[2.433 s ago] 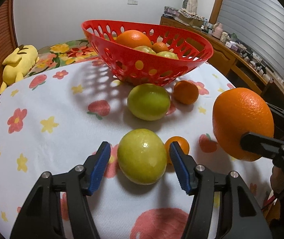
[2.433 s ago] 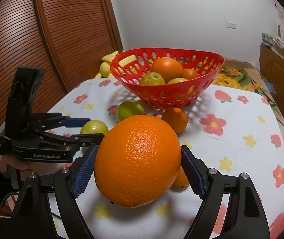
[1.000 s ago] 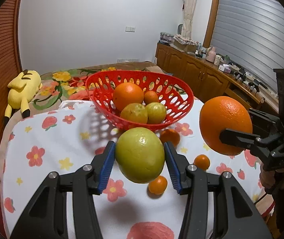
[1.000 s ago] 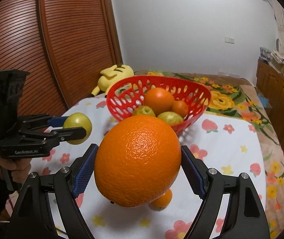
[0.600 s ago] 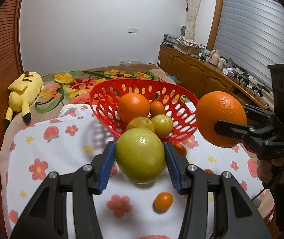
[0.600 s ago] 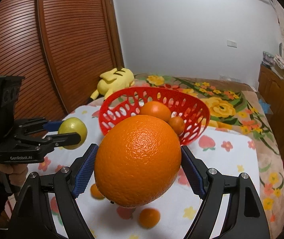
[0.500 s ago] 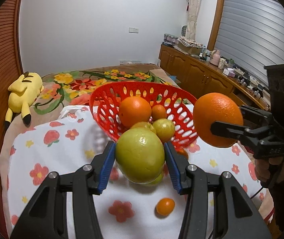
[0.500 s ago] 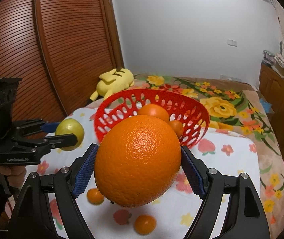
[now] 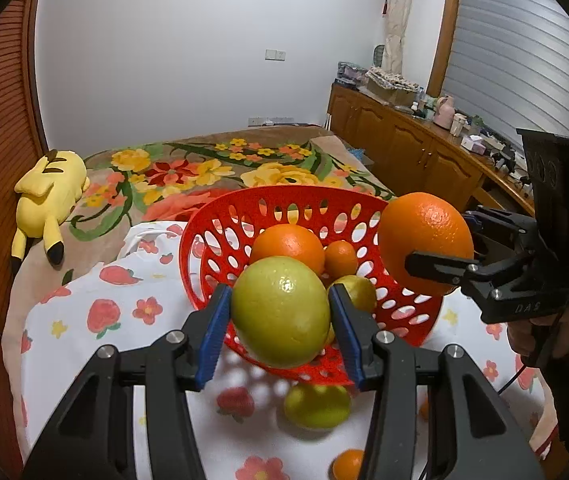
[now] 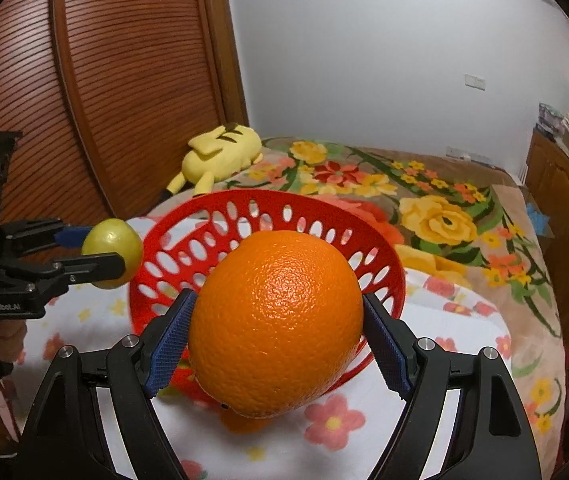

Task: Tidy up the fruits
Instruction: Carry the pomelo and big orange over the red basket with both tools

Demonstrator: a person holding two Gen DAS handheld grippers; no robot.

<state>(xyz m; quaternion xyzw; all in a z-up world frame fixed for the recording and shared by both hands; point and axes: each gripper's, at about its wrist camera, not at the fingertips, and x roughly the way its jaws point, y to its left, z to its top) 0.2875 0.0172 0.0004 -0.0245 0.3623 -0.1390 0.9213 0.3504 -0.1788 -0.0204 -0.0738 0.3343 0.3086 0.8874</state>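
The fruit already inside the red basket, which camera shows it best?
Left wrist view: it looks into the red basket, showing an orange, a small orange and a green fruit. In the right wrist view, the big held orange hides the basket's contents.

White "GenRobot.AI" lettering runs along the black body of the left gripper (image 10: 114,254), readable in the right wrist view. In the left wrist view the right gripper (image 9: 424,240) body shows partial letters, roughly "DAS", likely an angled, cut-off version of similar branding. No other readable text, numbers or labels.
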